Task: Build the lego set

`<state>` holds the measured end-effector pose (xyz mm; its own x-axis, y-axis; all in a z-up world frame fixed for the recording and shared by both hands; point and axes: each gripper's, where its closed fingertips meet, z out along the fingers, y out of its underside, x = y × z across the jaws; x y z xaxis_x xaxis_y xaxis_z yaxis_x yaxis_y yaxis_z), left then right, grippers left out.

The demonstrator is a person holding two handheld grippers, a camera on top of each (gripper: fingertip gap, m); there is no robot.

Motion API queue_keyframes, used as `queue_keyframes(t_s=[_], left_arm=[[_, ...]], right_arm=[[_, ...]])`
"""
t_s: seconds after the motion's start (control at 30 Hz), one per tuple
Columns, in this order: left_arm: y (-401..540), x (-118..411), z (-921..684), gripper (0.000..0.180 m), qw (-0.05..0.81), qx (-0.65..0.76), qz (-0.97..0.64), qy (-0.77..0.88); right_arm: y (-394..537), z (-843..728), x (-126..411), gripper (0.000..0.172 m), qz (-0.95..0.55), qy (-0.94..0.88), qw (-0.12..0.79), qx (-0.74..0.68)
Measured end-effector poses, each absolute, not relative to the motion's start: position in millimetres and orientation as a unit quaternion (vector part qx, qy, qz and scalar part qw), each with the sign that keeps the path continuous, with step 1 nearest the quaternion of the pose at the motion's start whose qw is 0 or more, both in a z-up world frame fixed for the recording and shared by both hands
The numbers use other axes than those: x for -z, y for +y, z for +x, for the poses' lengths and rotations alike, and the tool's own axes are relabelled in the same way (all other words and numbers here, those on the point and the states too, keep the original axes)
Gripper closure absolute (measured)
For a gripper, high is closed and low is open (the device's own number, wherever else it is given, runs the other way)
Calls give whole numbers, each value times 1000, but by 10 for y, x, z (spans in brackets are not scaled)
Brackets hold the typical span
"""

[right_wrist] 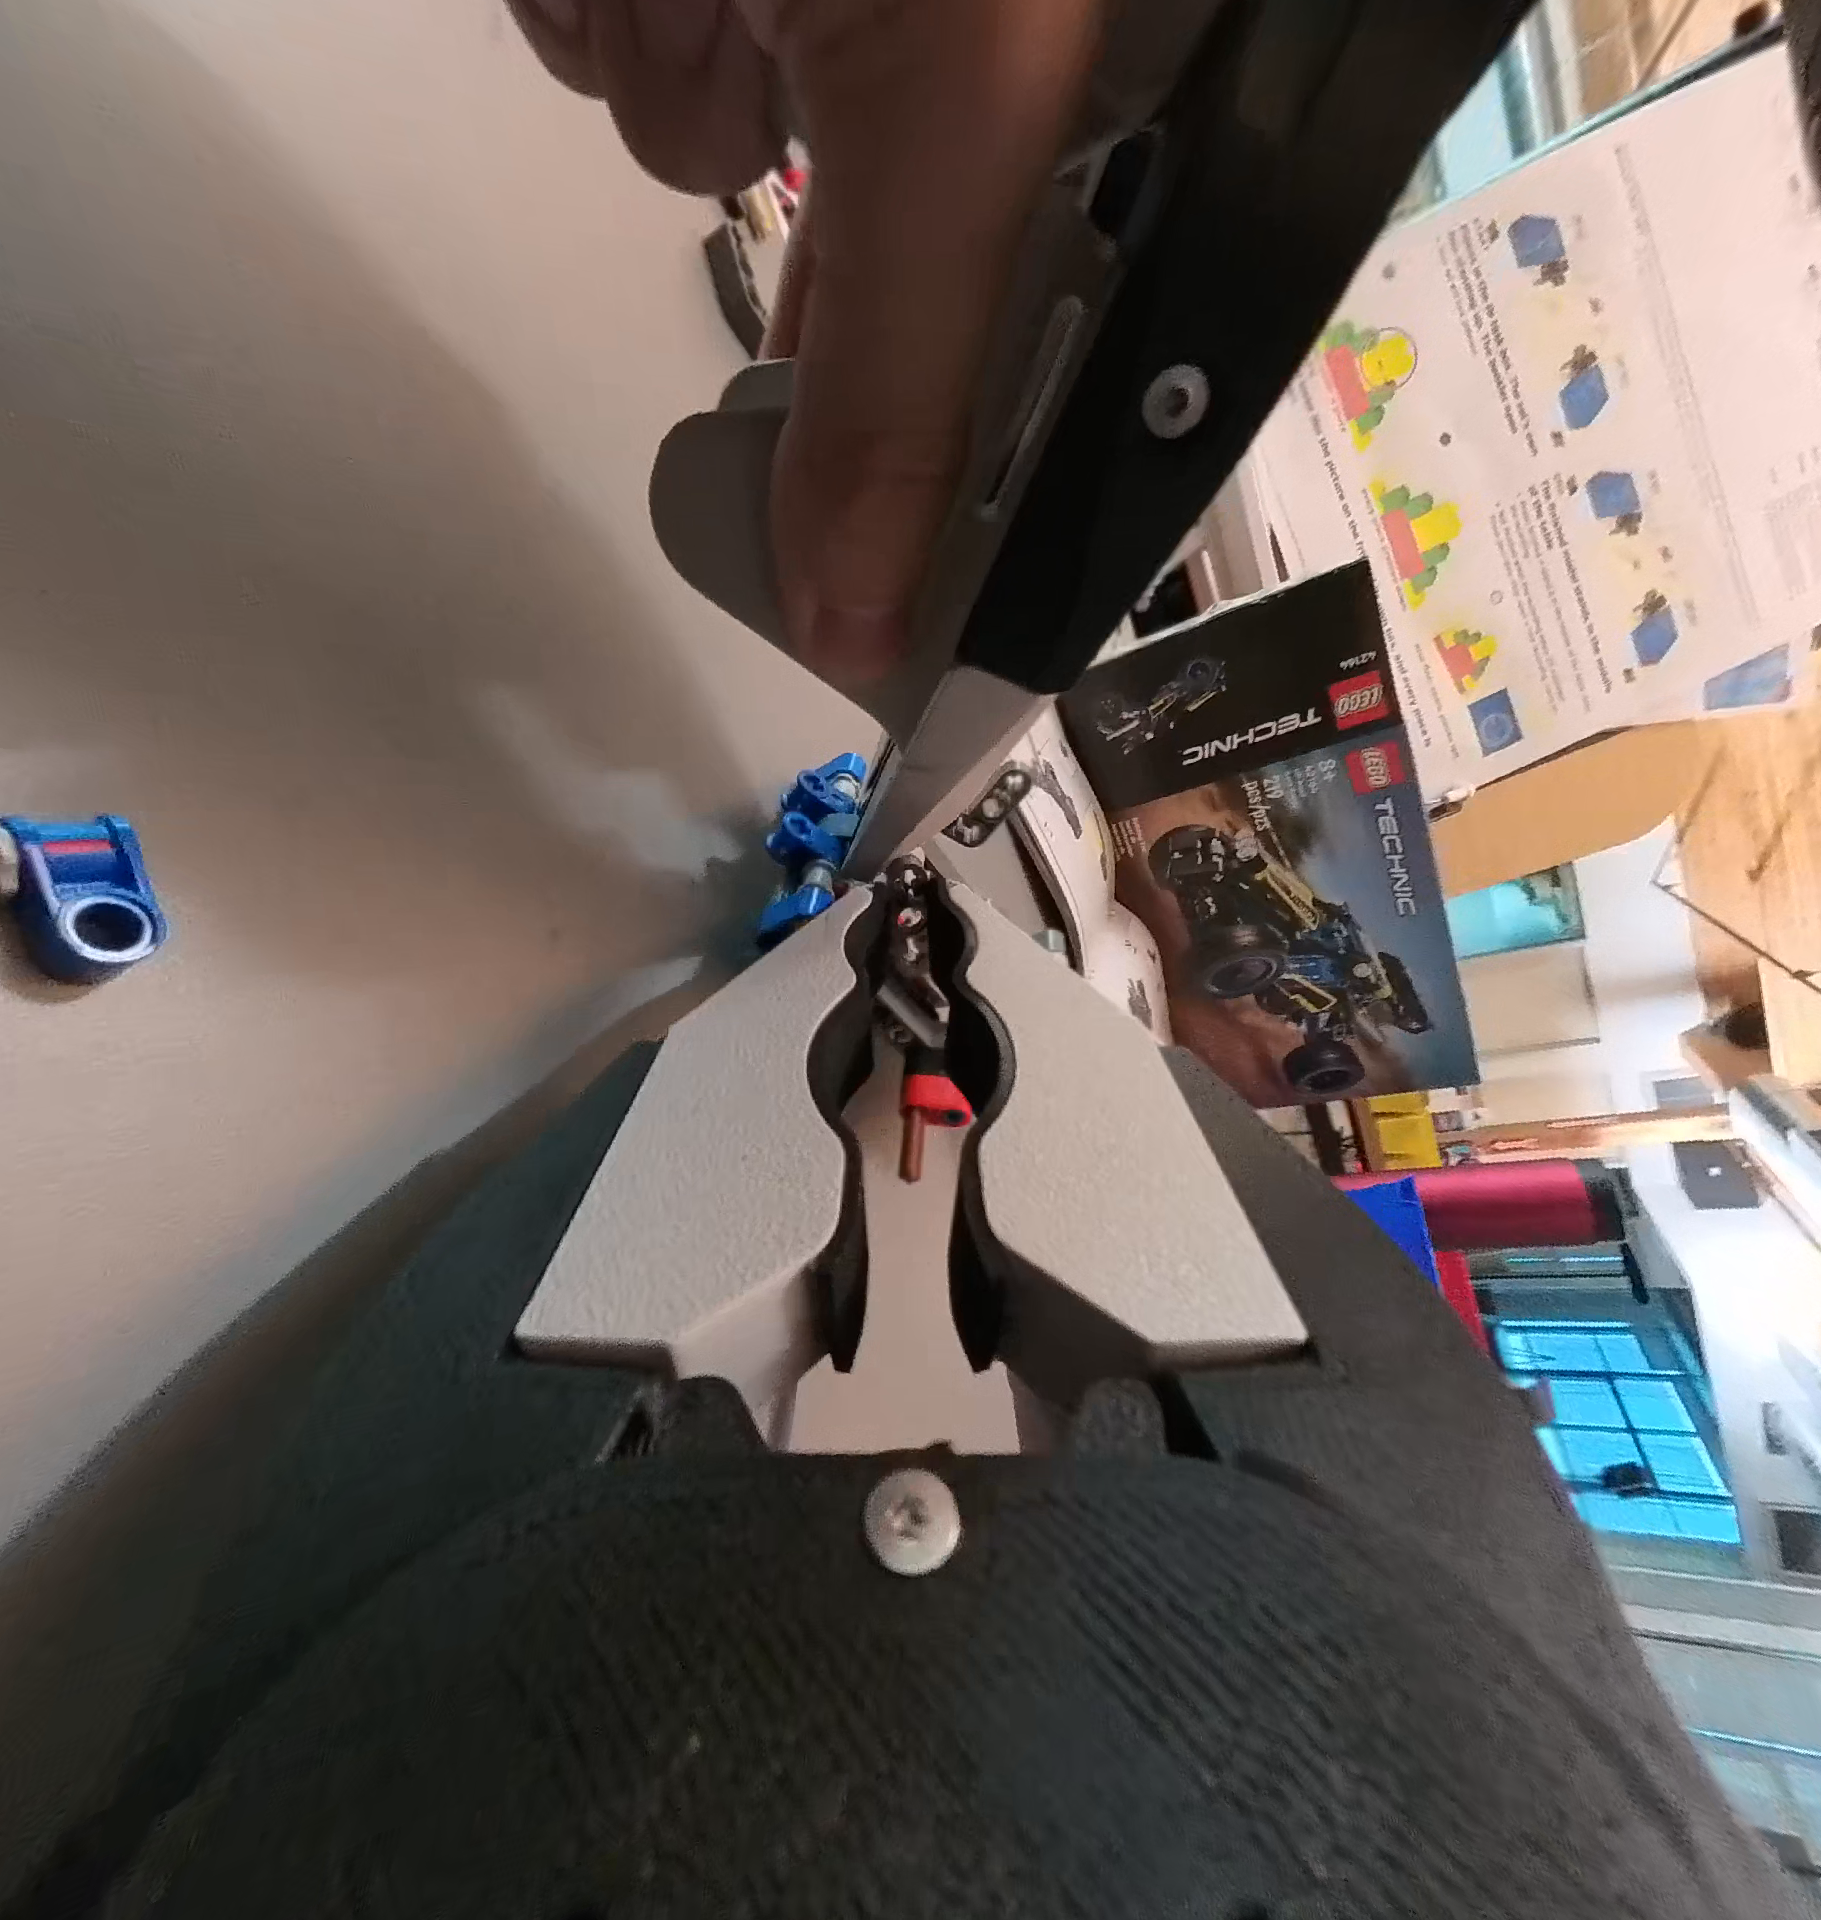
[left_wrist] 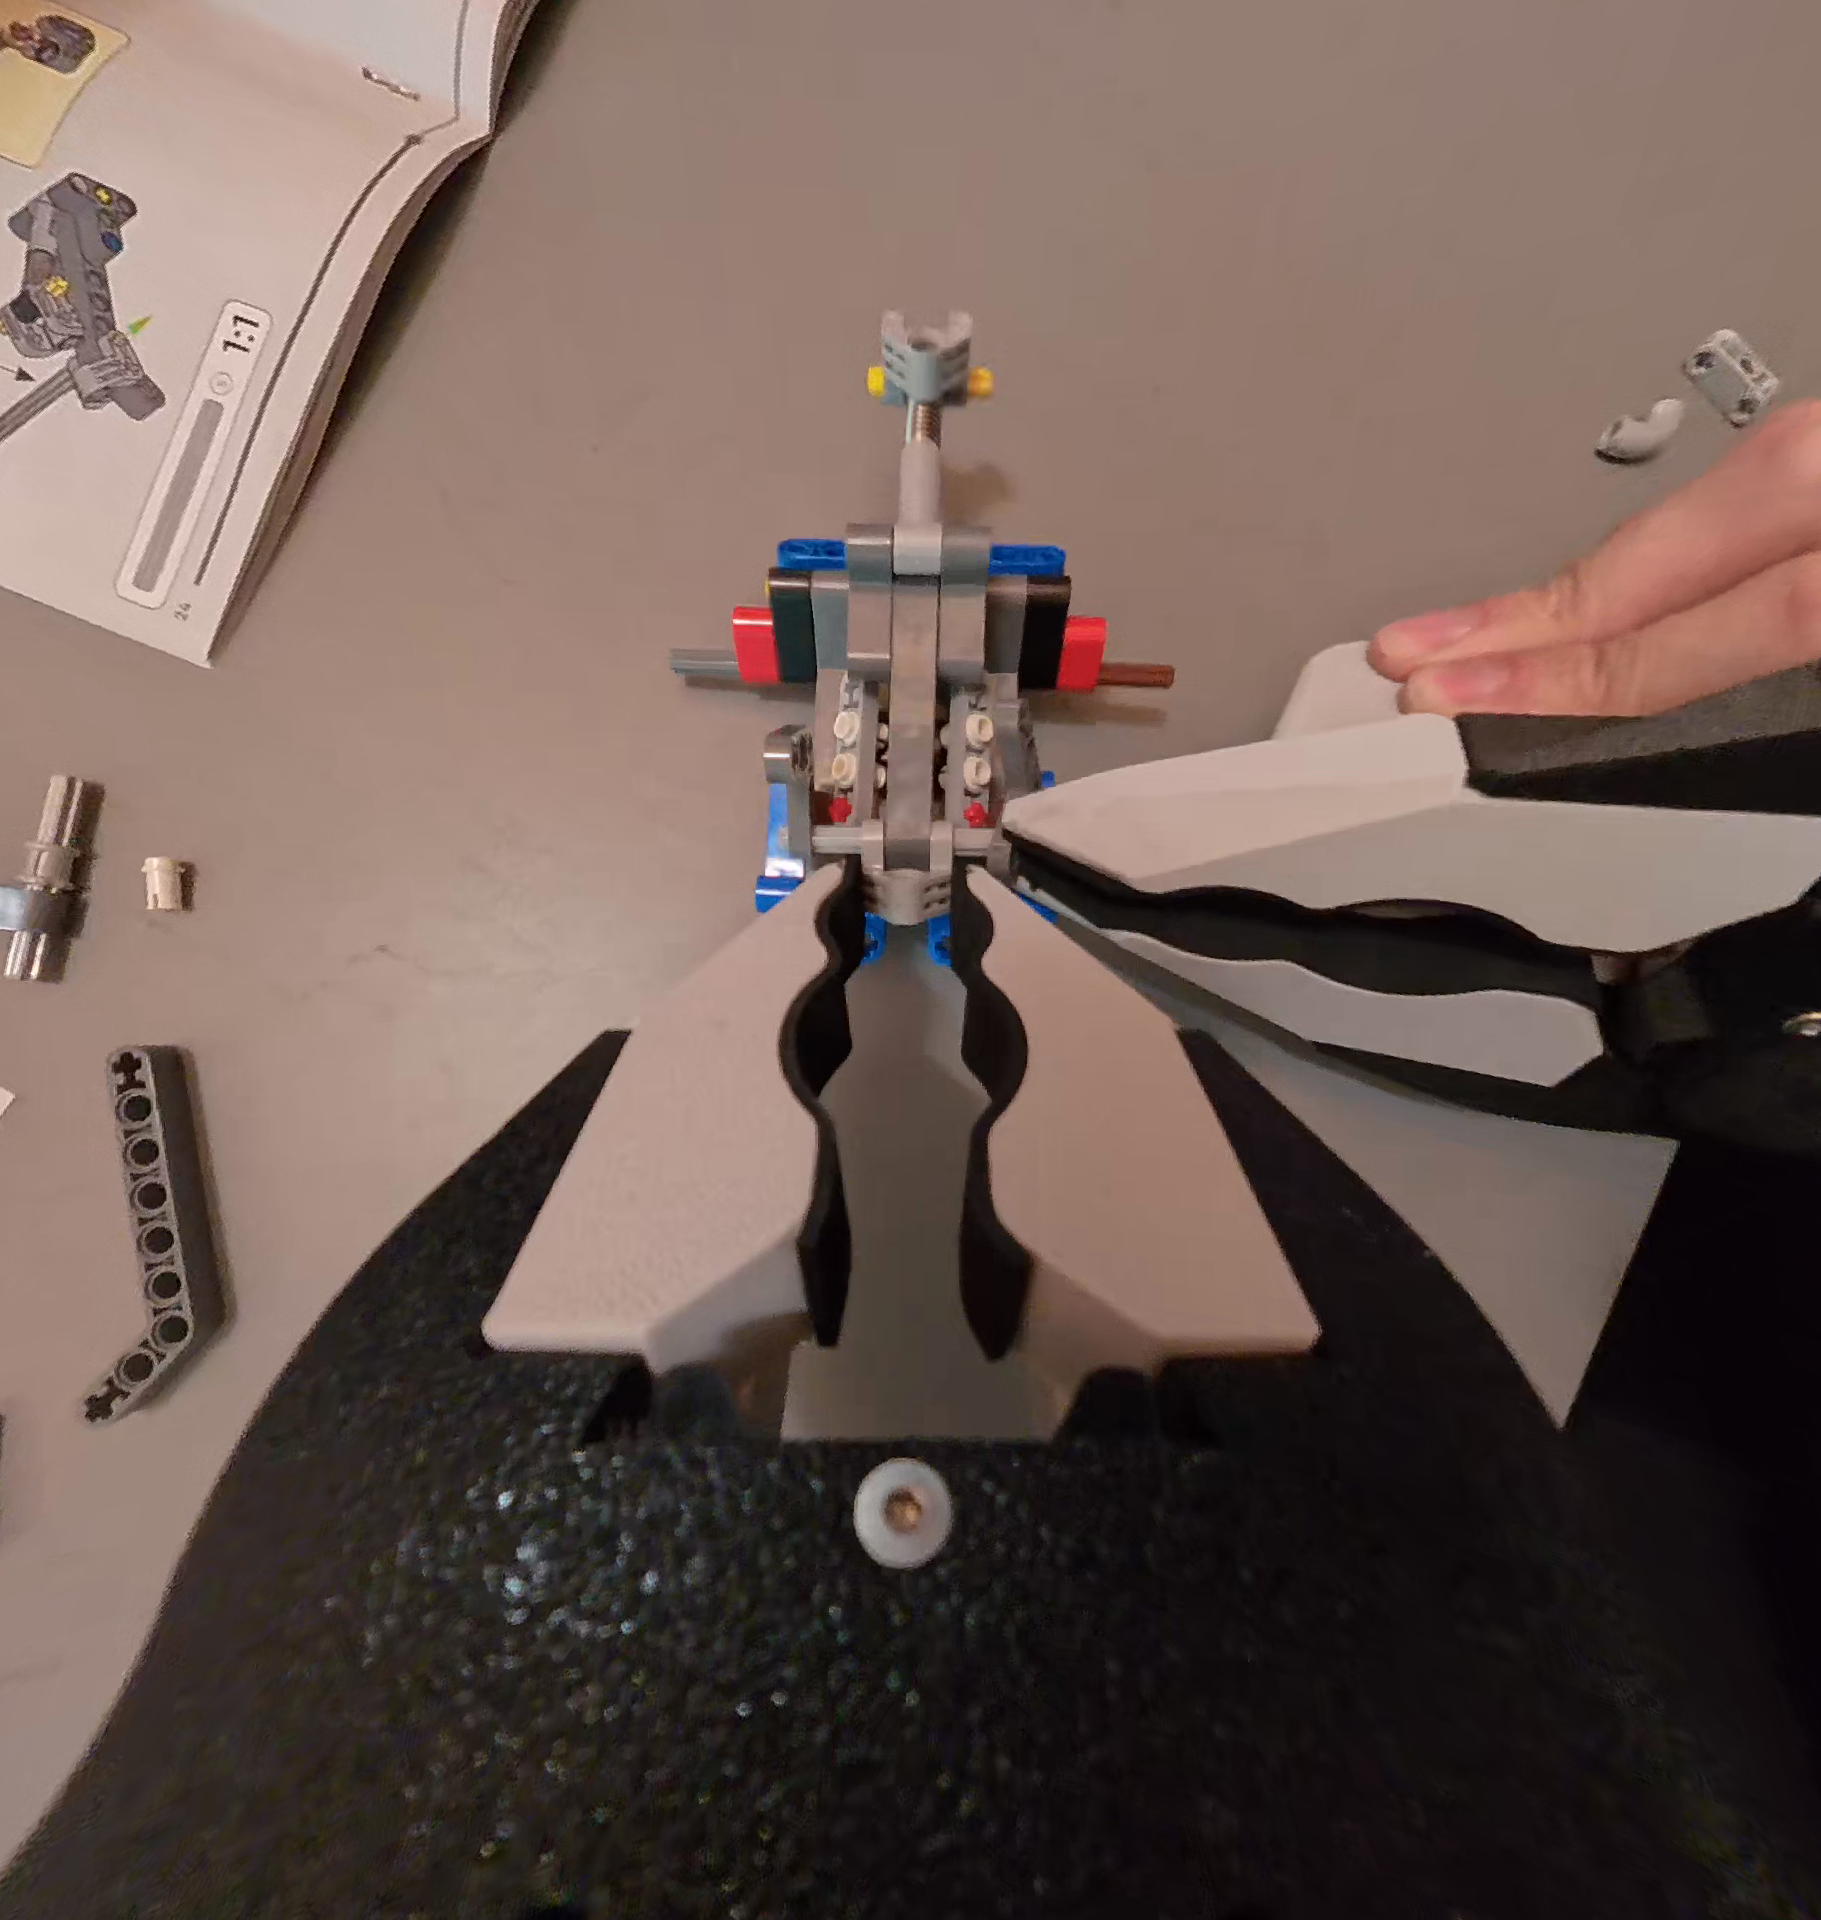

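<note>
A small brick model (left_wrist: 916, 665) of grey, blue, red and black parts lies on the grey table (left_wrist: 1301, 260), with a grey shaft pointing away. My left gripper (left_wrist: 906, 896) is shut on the grey connector at the model's near end, and both pads press on it. My right gripper (left_wrist: 1012, 842) comes in from the right, turned on its side. Its nearly closed tips pinch a thin part on the model's right side. In the right wrist view the right gripper (right_wrist: 911, 888) shows this narrow gap, with the model's red piece (right_wrist: 932, 1091) and brown axle seen through it.
An open instruction booklet (left_wrist: 158, 260) lies at the far left. Loose parts lie to the left: a black bent beam (left_wrist: 153, 1226), a grey connector (left_wrist: 49, 873) and a small white pin (left_wrist: 166, 883). Two light grey pieces (left_wrist: 1732, 374) lie at the far right. A blue connector (right_wrist: 85, 904) and a kit box (right_wrist: 1290, 883) are nearby. From the left gripper's tips to the small white pin (left_wrist: 166, 883) is close to 12 cm.
</note>
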<state>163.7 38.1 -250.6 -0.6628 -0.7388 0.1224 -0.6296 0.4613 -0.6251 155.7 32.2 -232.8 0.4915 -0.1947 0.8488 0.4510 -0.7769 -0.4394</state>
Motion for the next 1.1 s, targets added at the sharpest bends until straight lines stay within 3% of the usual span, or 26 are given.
queue_keyframes(t_s=[0.27, 0.4, 0.83, 1.1], left_arm=[[368, 2515, 1654, 168, 78, 339, -400, 848], [371, 2514, 1658, 168, 69, 347, -402, 844], [370, 2490, 1684, 168, 83, 346, -401, 844], [364, 2489, 1678, 168, 84, 344, -396, 847]], right_arm=[[304, 1573, 2353, 167, -797, -120, 333, 489], [282, 1567, 2398, 167, -771, -202, 285, 532], [272, 1598, 2374, 168, -804, -97, 362, 461], [290, 1602, 2331, 168, -775, -154, 320, 522]])
